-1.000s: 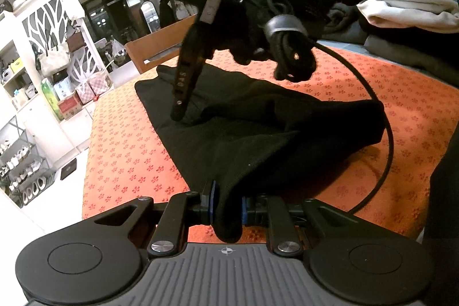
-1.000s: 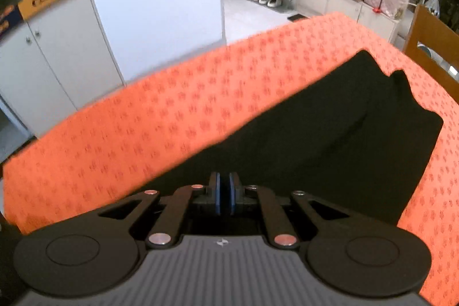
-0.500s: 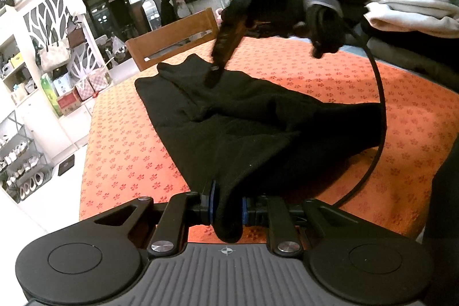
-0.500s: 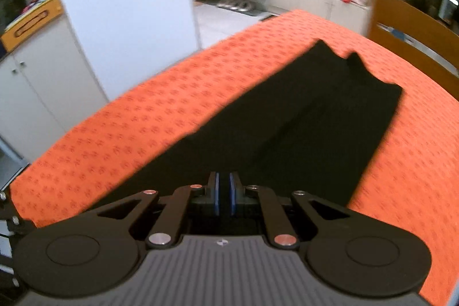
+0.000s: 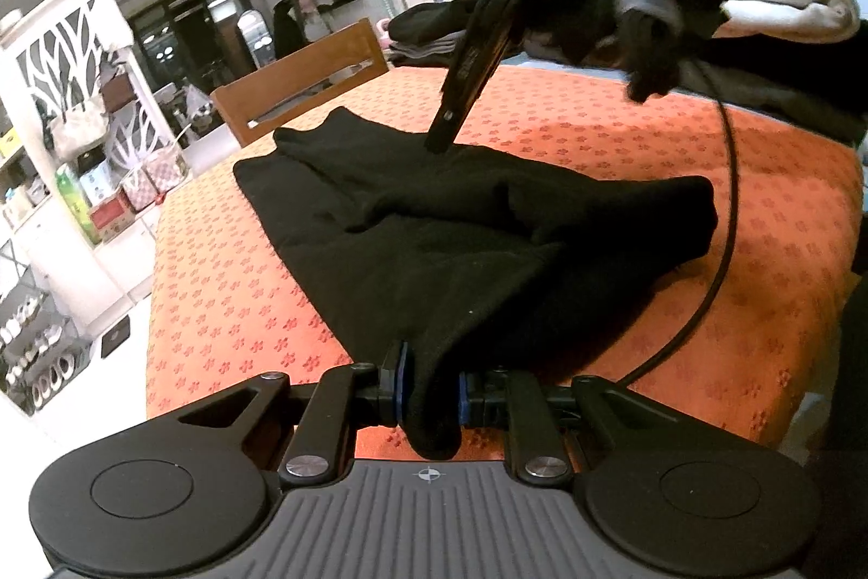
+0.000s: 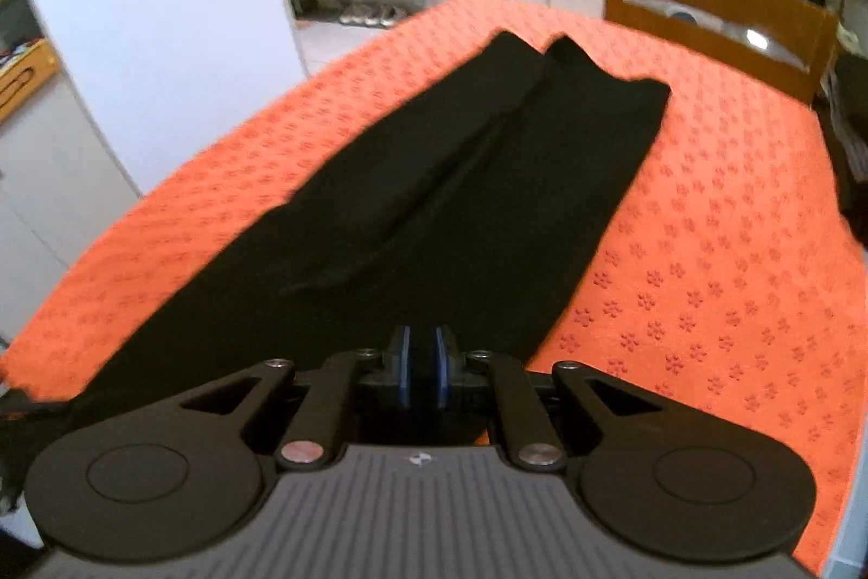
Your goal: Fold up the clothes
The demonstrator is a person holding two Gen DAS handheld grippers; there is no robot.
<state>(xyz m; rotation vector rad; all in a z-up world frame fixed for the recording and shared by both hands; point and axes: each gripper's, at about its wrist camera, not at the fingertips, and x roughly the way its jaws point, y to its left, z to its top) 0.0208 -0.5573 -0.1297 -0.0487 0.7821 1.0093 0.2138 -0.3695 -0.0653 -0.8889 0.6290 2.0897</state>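
1. Left wrist view: the left gripper (image 5: 431, 389) is pinching a bunched edge of the black garment (image 5: 434, 231), which is lying across the orange tablecloth (image 5: 624, 145).
2. Right wrist view: the right gripper (image 6: 422, 364) is showing its pads pressed nearly together; whether cloth is sitting between them cannot be told.
3. Progress, as a judgement: the garment is lying long and doubled lengthwise, one end lifted, so folding appears partly done.
4. Containers: none are showing; folded clothes (image 5: 781, 9) are stacked at the far edge.
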